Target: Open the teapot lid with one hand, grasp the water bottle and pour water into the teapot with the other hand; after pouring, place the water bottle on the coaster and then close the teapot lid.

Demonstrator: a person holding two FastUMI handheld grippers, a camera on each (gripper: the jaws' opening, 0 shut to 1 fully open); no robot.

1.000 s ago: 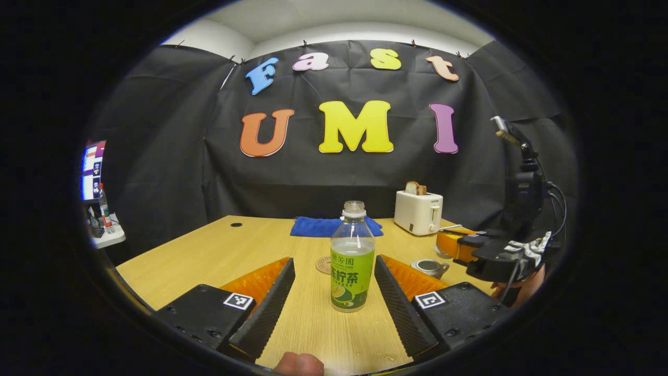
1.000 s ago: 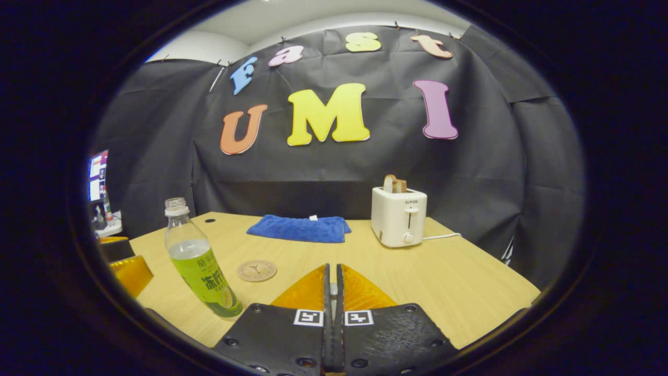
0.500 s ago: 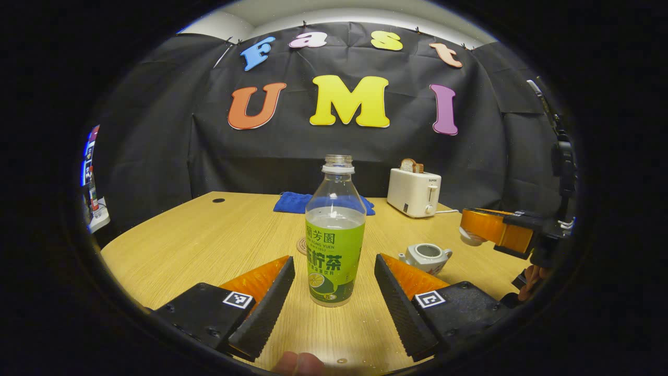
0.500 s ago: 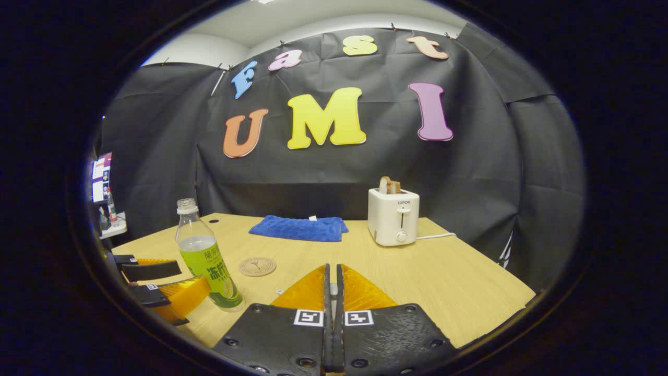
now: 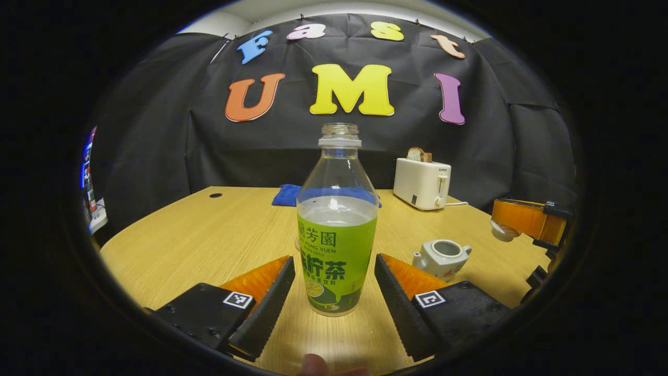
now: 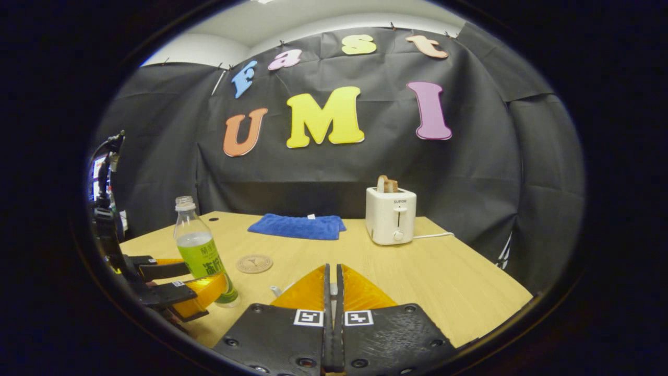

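Observation:
A clear water bottle [image 5: 336, 250] with a green label and no cap stands upright on the table. My left gripper [image 5: 334, 259] is open, one finger on each side of the bottle's lower half, with small gaps. The white teapot [image 5: 441, 258] sits lidless to the right of it. My right gripper [image 5: 502, 223] hovers above and right of the teapot, shut on the white teapot lid [image 5: 500, 231]. In the right gripper view the right gripper [image 6: 332, 269] shows closed jaws, and the bottle [image 6: 201, 250] stands between the left gripper's fingers [image 6: 198, 292]. The round coaster [image 6: 254, 263] lies just beyond it.
A white toaster [image 6: 390, 215] holding bread stands at the back right, its cord trailing right. A folded blue cloth [image 6: 297, 227] lies at the back middle of the wooden table [image 6: 443, 282]. A small shelf with clutter sits off the table's left side.
My left gripper has moved forward until the bottle stands between its open fingers. My right gripper, holding the lid, has drifted right, away from the teapot.

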